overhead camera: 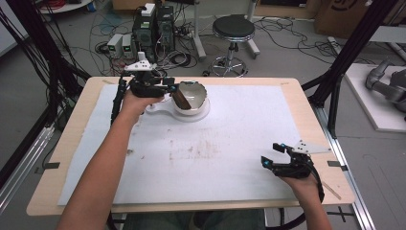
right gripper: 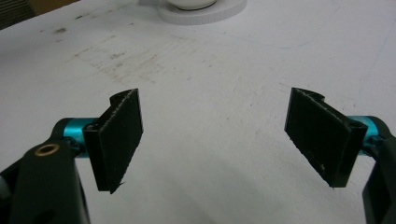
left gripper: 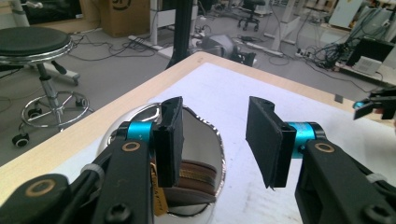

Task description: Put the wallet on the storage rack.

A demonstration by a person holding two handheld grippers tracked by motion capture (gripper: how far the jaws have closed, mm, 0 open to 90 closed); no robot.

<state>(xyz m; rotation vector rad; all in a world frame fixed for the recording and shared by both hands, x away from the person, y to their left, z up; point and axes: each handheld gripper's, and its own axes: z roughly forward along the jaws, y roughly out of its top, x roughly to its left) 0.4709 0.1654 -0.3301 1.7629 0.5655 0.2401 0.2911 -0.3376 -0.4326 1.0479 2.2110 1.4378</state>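
Note:
A shiny metal bowl [overhead camera: 200, 90] stands on a white base [overhead camera: 160, 109] at the far left-centre of the table. A brown zippered pouch [overhead camera: 181, 97] leans inside it against the left wall. My left gripper [overhead camera: 171, 88] hovers open at the bowl's left rim. In the left gripper view its jaws [left gripper: 217, 140] stand apart above the bowl [left gripper: 215, 140], with the pouch [left gripper: 194, 179] below the left jaw and nothing between them. My right gripper [overhead camera: 271, 154] rests open near the front right of the table; its jaws [right gripper: 219, 137] hold nothing.
A white mat [overhead camera: 230, 143] covers the wooden table [overhead camera: 67, 148], with faint stains at its middle. The white base [right gripper: 201, 11] lies far ahead in the right gripper view. A black stool [overhead camera: 233, 28] and computer boxes [overhead camera: 153, 28] stand on the floor beyond the far edge.

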